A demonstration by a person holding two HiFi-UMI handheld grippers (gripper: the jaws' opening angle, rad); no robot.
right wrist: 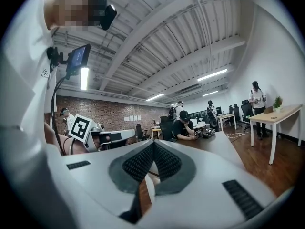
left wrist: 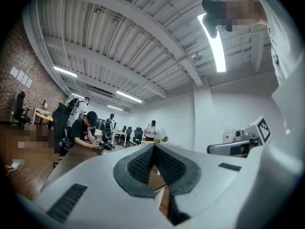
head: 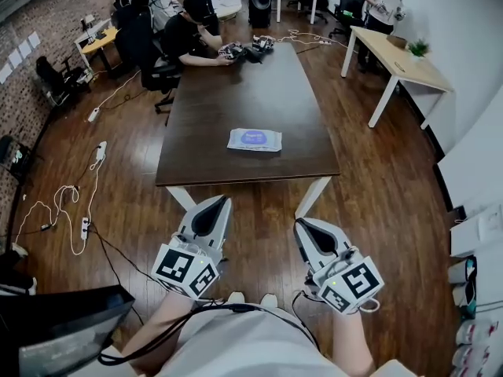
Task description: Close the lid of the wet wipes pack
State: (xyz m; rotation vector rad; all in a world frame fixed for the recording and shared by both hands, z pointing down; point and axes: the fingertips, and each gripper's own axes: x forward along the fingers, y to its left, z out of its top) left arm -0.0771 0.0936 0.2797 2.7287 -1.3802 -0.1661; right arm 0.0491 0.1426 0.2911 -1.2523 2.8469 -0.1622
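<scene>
On the table [head: 236, 93] the wipes pack [head: 254, 140] was laid flat, lid unclear; left gripper [head: 212, 205] and right gripper [head: 303, 226] were closed on nothing, well away

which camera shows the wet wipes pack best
The head view. It looks down on the wet wipes pack, which lies flat near the front edge of the dark table, fully in view. The left and right gripper views look level across the table, and the pack cannot be made out in either.
</scene>
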